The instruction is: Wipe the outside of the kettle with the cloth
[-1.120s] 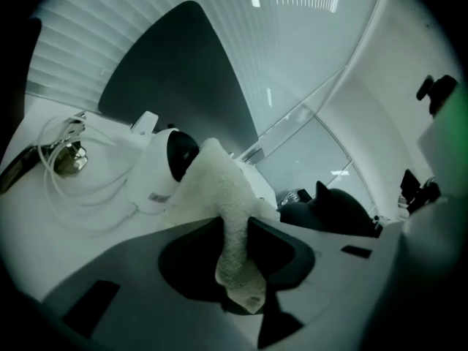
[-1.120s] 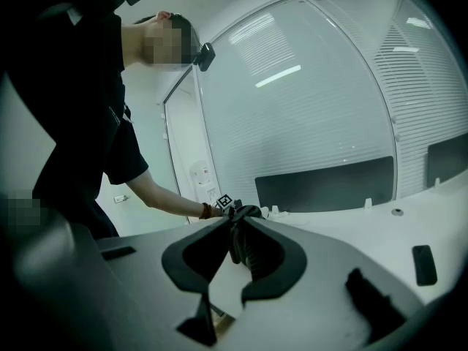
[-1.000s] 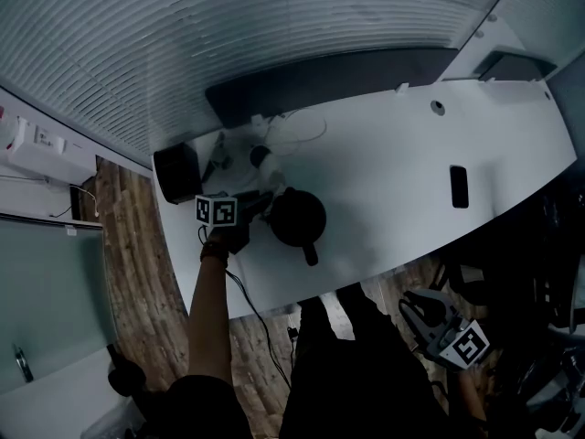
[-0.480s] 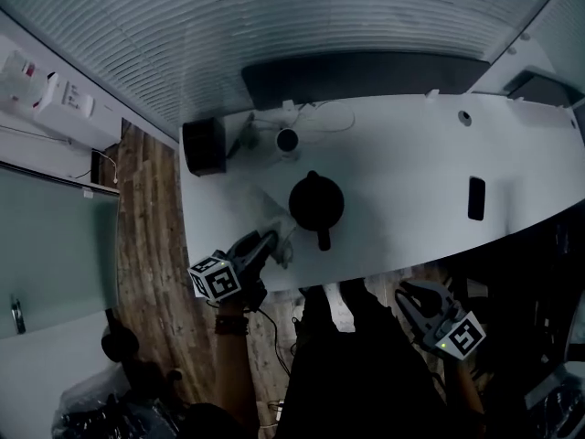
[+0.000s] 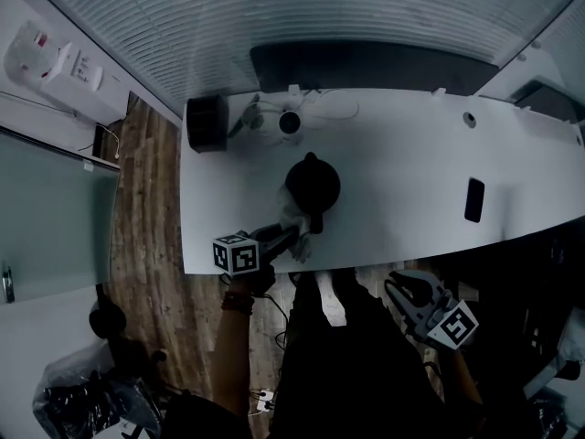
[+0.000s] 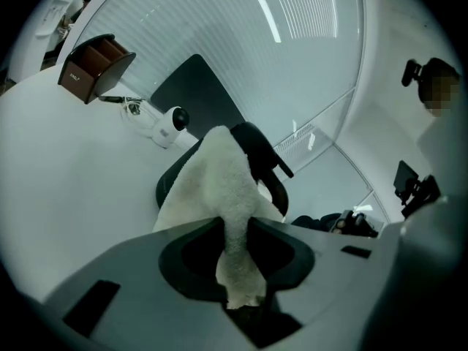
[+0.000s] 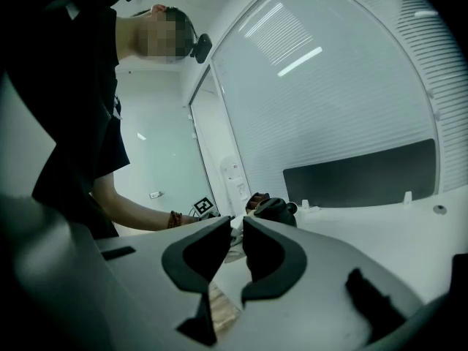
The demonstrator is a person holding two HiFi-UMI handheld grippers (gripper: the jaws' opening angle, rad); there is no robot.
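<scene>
The black kettle [image 5: 313,181] stands on the white table [image 5: 411,167] with its handle [image 5: 316,222] towards the near edge. My left gripper [image 5: 291,234] is just in front of the handle, shut on the white cloth [image 5: 294,219]. In the left gripper view the cloth [image 6: 219,185] hangs from between the jaws and drapes against the kettle [image 6: 257,148], hiding most of its body. My right gripper [image 5: 397,287] is off the table in front of the person's dark clothing. Its jaws [image 7: 236,221] stand together with nothing between them, pointing across at the kettle [image 7: 276,210].
A dark box-shaped holder [image 5: 206,123] sits at the table's far left corner, with a small white camera [image 5: 289,122] and cables beside it. A black phone [image 5: 473,199] lies to the right. A dark panel [image 5: 366,65] runs along the back; wooden floor [image 5: 146,236] lies left.
My left gripper has carried the cloth from the kettle's left side round to the near side by the handle. The right gripper has stayed about where it was.
</scene>
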